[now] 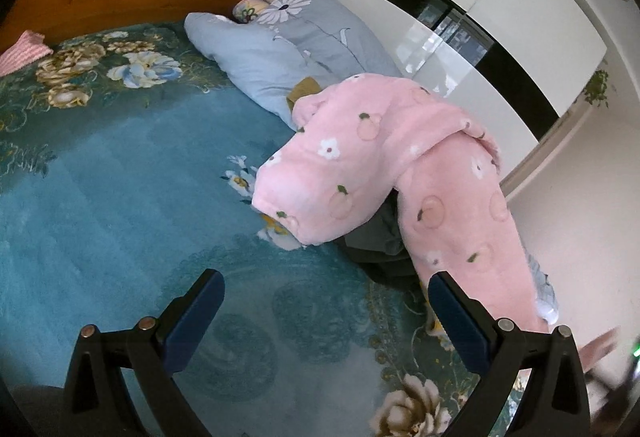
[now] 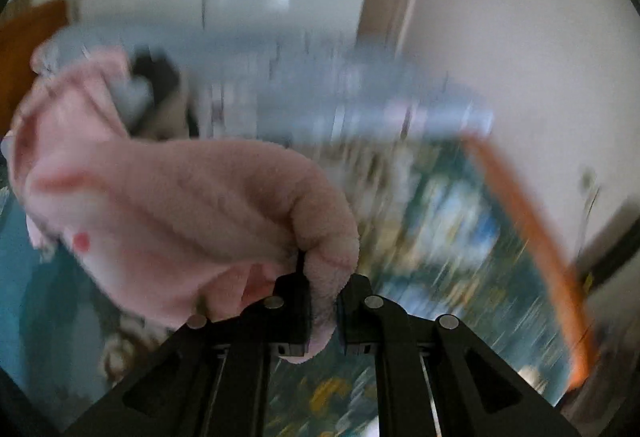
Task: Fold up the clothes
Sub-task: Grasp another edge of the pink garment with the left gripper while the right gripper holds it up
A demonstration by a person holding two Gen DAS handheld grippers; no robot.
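Right wrist view was motion-blurred past 12 o'clock; pink garment (image 2: 168, 205) hid the right tool (image 2: 323, 301) tips.

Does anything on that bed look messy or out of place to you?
Yes: the pink fleece garment is not flat. It hangs in the air, doubled over in a hump, one end pinched in the right gripper. A dark garment lies crumpled beneath it on the floral bedspread. The left gripper is open and empty.

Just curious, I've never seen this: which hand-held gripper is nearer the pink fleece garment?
Right. The right hand-held gripper is clamped on the pink fleece garment; the left hand-held gripper hangs open beside it, not touching.
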